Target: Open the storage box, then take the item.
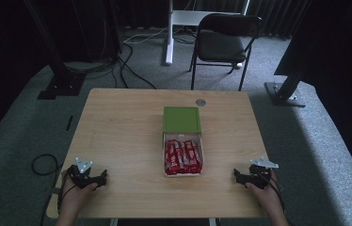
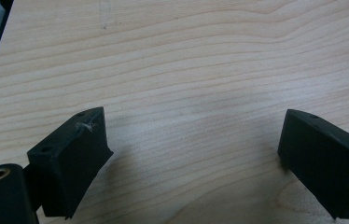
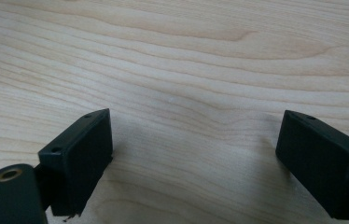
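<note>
left hand [image 1: 73, 197]: at the near left corner of the desk, wrapped round its gripper from behind.
left gripper [image 1: 102, 179]: resting low at the near left corner of the desk [image 1: 117, 132], black, grey three-cornered plate on top; jaws spread wide apart with nothing between them; in the left gripper view [image 2: 191, 154] bare wood grain lies in the gap.
right hand [image 1: 268, 195]: at the near right corner of the desk, holding its gripper from behind.
right gripper [image 1: 236, 176]: low over the near right corner, pointing toward the desk's middle; jaws wide apart and empty; in the right gripper view [image 3: 193, 149] plain wood lies between them.
box [image 1: 183, 155]: white, open, at the middle of the desk, a little toward the near edge, between the two grippers and well apart from both.
red packets [image 1: 182, 157]: packed side by side inside the box, lengthwise from far to near; print too small to read.
green lid [image 1: 181, 119]: flat, square, touching the box's far side.
grey disc [image 1: 201, 102]: small, round, set in the desk near the far edge, just beyond the lid.
chair [image 1: 223, 44]: dark, on the carpet beyond the far edge.
cables [image 1: 127, 66]: loose on the floor past the far left corner.
</note>
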Motion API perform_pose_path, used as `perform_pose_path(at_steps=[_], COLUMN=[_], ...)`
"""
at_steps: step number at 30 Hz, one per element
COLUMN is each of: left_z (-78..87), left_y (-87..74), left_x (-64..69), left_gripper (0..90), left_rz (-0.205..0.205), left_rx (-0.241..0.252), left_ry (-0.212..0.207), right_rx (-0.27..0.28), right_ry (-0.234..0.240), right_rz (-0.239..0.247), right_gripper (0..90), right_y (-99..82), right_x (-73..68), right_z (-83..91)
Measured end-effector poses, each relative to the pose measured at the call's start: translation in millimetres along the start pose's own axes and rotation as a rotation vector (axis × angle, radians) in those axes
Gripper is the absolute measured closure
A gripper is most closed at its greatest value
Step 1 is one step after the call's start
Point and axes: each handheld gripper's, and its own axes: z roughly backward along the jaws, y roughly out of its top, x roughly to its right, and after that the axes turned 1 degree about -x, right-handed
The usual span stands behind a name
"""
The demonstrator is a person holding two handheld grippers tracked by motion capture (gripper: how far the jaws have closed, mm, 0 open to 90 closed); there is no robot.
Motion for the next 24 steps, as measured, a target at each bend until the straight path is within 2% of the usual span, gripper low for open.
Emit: perform_pose_path(at_steps=[1, 2, 7, 24], left_z=[-0.6, -1.0, -0.9, -1.6], left_y=[0.0, -0.1, -0.1, 0.3], left_x=[-0.2, 0.0, 1.4, 1.7], left_gripper=[9.1, 8.8, 8.7, 6.8], left_rz=[0.037, 0.047, 0.064, 0.076], left_rx=[-0.013, -0.017, -0.017, -0.022], left_ry=[-0.025, -0.033, -0.018, -0.006], right_rx=[0.0, 0.0, 0.0, 0.002], right_ry=[0.0, 0.0, -0.002, 0.0], right_rz=[0.0, 0.0, -0.002, 0.001], right_gripper=[10.3, 10.3, 10.3, 11.0], right_y=[0.0, 0.0, 0.2, 0.2], right_x=[0.0, 0.0, -0.2, -0.4], right_z=[0.0, 0.0, -0.2, -0.1])
